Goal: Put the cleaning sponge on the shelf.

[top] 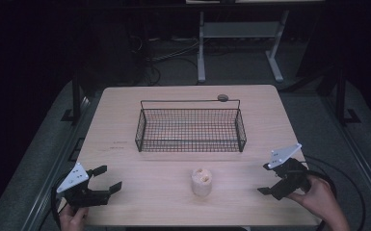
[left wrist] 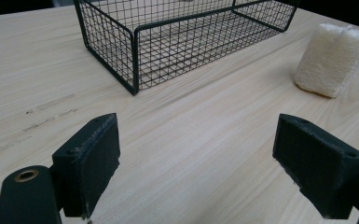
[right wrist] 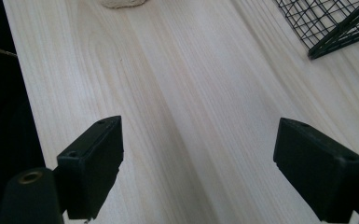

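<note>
Cream, soft-looking towel roll (top: 202, 181) stands upright near the table's (top: 125, 120) front edge, before the wire basket (top: 191, 126). Your left gripper (top: 107, 179) and right gripper (top: 269, 185) flank it, released; probably pinch its sides gently.

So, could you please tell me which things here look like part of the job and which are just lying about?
Probably part of the job:
- rolled cloth
- wire basket
- left hand-held gripper, open
- right hand-held gripper, open

Just lying about:
- small round disc beyond the basket
- table frame behind
</note>
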A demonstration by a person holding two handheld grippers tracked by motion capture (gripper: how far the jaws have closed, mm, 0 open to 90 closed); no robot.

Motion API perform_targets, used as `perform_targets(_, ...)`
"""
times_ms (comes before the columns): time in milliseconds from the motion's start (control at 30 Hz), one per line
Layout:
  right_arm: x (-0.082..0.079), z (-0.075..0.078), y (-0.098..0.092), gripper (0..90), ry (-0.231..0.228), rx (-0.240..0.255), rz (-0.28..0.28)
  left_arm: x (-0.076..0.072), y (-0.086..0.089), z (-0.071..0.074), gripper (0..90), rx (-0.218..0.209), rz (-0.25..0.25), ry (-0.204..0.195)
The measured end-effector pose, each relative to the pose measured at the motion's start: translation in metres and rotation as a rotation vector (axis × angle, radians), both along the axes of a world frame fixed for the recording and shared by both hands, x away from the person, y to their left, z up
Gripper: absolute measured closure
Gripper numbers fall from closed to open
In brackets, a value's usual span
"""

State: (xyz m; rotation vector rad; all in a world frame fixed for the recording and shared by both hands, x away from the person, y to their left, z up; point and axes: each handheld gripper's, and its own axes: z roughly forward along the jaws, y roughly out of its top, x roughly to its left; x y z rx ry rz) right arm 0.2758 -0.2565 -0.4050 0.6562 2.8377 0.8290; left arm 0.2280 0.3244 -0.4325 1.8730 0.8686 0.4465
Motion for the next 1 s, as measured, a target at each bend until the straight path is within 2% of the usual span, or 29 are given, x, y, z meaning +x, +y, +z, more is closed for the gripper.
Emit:
perform_targets(367,0.003,-0.008,0.013,15.2,0.024,-0.014,0.021,0.0,-0.002,0.0,14.1,0.007,-0.008,0.0)
perform_targets(1000,-0.001,-0.001,0.036,15.3,0.022,-0.032,0.067,-0.001,-0.002,0.0,14.1,0.005,-0.006,-0.002)
